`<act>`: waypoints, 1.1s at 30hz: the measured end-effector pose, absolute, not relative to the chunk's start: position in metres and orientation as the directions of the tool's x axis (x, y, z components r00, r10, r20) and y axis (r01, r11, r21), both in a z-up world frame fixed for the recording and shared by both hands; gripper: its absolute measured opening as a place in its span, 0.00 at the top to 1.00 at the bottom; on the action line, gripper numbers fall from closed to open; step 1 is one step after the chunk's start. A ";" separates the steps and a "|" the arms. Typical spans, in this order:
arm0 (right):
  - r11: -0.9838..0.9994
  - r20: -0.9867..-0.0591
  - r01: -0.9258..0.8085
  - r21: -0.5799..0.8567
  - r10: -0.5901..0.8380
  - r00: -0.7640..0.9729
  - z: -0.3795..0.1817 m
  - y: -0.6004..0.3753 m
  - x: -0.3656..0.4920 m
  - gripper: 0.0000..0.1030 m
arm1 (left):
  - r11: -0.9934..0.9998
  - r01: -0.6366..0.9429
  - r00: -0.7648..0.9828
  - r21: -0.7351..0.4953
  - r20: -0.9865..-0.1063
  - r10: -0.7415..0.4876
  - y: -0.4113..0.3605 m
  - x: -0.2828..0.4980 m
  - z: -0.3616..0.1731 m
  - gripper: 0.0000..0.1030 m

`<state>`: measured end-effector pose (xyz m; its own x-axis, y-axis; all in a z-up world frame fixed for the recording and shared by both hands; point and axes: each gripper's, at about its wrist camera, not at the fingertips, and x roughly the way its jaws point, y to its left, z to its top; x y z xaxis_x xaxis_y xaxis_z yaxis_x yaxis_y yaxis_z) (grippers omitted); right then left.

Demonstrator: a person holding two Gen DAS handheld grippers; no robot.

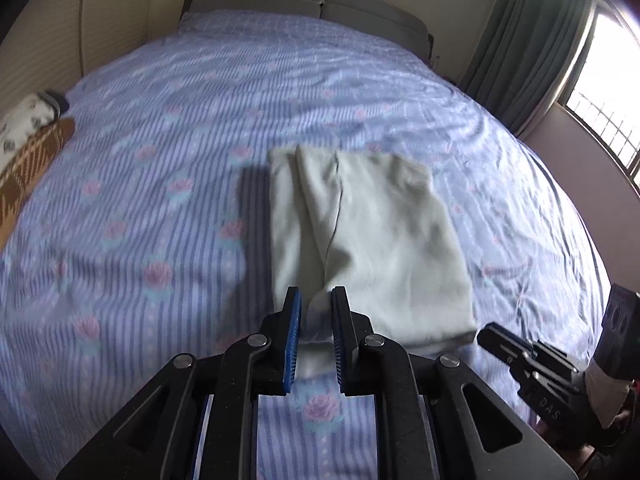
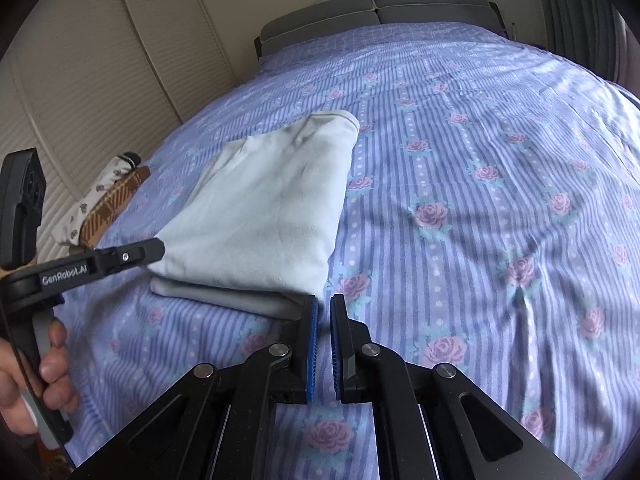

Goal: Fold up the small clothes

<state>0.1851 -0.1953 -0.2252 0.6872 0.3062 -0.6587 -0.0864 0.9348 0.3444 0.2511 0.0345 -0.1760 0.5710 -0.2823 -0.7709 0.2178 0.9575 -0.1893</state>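
On a flowered bed (image 1: 160,160), the left hand-held gripper (image 1: 316,320) pinches the pale folded garment's (image 1: 372,240) near corner, while the right hand-held gripper (image 2: 325,320), pressed together, appears empty, so lifting could undo the fold.

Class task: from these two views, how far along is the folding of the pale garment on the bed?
Done: the pale green cloth garment lies folded in layers. In hand: the left tongs pinch its near edge; the right tongs sit shut at its corner. Left: the final fold, and the patterned clothes by the wall.
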 end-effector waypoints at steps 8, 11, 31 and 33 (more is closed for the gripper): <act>0.935 -0.584 -0.086 0.343 0.284 0.761 -0.197 -0.206 0.195 0.66 | 0.947 0.250 0.525 -0.202 -0.793 -0.308 0.018 0.310 -0.172 0.84; 0.936 -0.575 -0.076 0.344 0.274 0.771 -0.193 -0.211 0.206 0.66 | 0.947 0.232 0.479 -0.220 -0.822 -0.308 0.016 0.329 -0.186 0.84; 0.912 -0.586 0.007 0.411 0.258 0.768 -0.206 -0.240 0.227 0.66 | 0.961 0.235 0.542 -0.144 -0.801 -0.253 0.018 0.332 -0.182 0.95; 0.912 -0.581 0.008 0.410 0.254 0.773 -0.204 -0.242 0.225 0.66 | 0.965 0.226 0.571 -0.132 -0.785 -0.241 0.024 0.328 -0.171 0.95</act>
